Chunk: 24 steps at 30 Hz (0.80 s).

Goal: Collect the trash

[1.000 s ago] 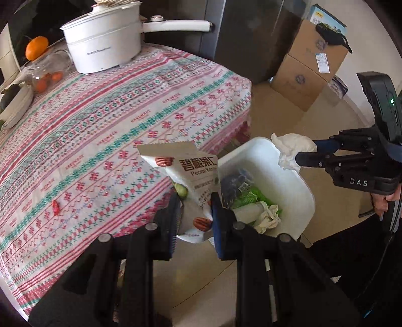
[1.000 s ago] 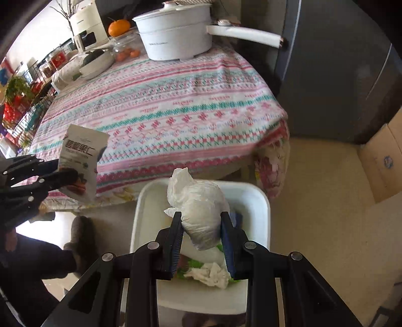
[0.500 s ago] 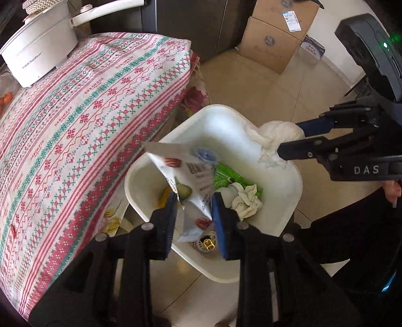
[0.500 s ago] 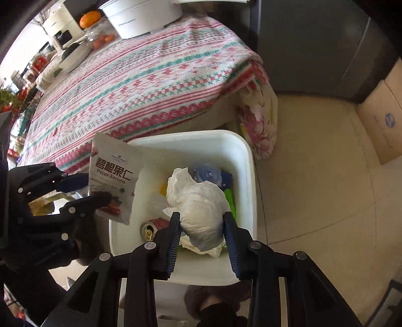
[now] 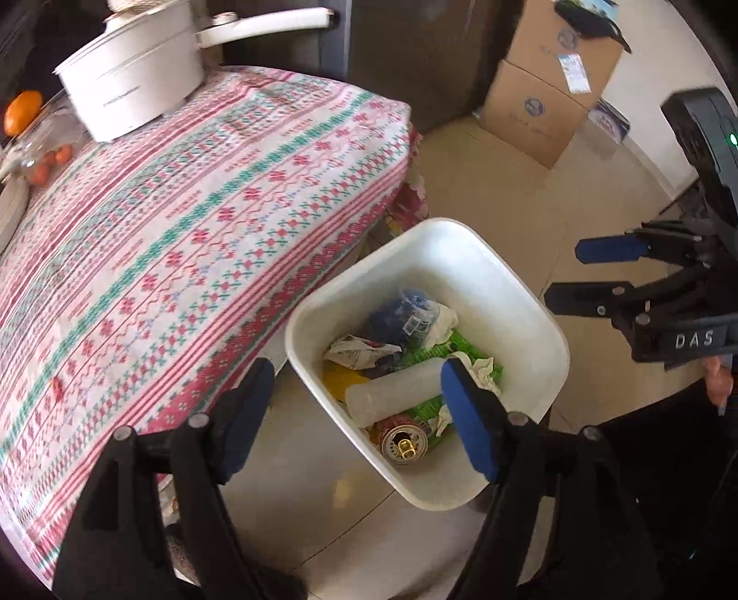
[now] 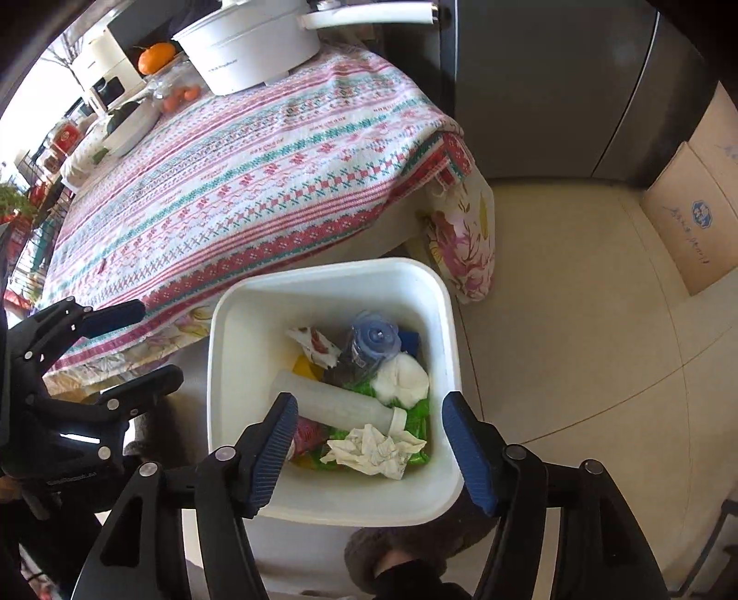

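A white bin [image 5: 498, 277] [image 6: 443, 332] stands on the floor beside the table. It holds a snack packet [image 5: 357, 351] [image 6: 313, 344], a white wad [image 6: 400, 381], a clear plastic bottle [image 5: 392, 392] [image 6: 336, 404], a drink can [image 5: 403, 445], crumpled tissue [image 6: 376, 450] and green wrappers. My left gripper [image 5: 357, 415] is open and empty above the bin's near side; it also shows in the right wrist view [image 6: 138, 344]. My right gripper [image 6: 369, 450] is open and empty over the bin; it also shows in the left wrist view [image 5: 567, 272].
The table with a patterned pink and green cloth [image 5: 184, 221] [image 6: 258, 166] bears a white pot [image 5: 133, 87] [image 6: 249, 41], oranges and dishes at its far end. Cardboard boxes [image 5: 549, 92] stand on the tiled floor. A dark cabinet [image 6: 553, 83] is behind the table.
Both grippers opened. The snack packet dropped from the left gripper and the white wad from the right; both now lie in the bin.
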Tool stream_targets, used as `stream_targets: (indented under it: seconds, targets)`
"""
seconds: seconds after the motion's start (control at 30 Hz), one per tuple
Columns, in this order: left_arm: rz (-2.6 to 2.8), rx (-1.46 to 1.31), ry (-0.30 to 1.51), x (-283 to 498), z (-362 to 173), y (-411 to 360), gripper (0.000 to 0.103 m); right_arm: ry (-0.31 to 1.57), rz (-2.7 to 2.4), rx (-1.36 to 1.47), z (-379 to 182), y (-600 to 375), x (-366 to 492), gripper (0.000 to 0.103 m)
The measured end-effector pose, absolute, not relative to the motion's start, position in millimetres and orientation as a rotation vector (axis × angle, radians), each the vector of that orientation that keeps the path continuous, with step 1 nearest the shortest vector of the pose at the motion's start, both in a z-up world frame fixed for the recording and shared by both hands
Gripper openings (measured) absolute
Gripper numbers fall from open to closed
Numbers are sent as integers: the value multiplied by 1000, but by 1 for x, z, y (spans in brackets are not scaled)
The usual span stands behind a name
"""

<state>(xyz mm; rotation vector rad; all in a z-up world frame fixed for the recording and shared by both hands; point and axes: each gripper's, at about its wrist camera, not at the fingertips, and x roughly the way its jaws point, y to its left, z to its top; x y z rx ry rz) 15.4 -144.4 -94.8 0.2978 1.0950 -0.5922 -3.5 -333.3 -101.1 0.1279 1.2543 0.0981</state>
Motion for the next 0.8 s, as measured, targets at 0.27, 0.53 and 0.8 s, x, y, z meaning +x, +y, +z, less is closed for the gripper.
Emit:
stream_targets:
  seconds: [0.27, 0.53, 0.8]
  targets:
    - [-441, 215, 1058, 4, -84, -105, 83, 1181, 87, 82, -84, -307, -13, 75]
    - [-273, 124, 988, -10, -68, -51, 97, 1089, 96, 41, -68, -275, -31, 80]
    - [-201, 105, 914, -30, -54, -24, 102, 991, 115, 13, -52, -239, -48, 87]
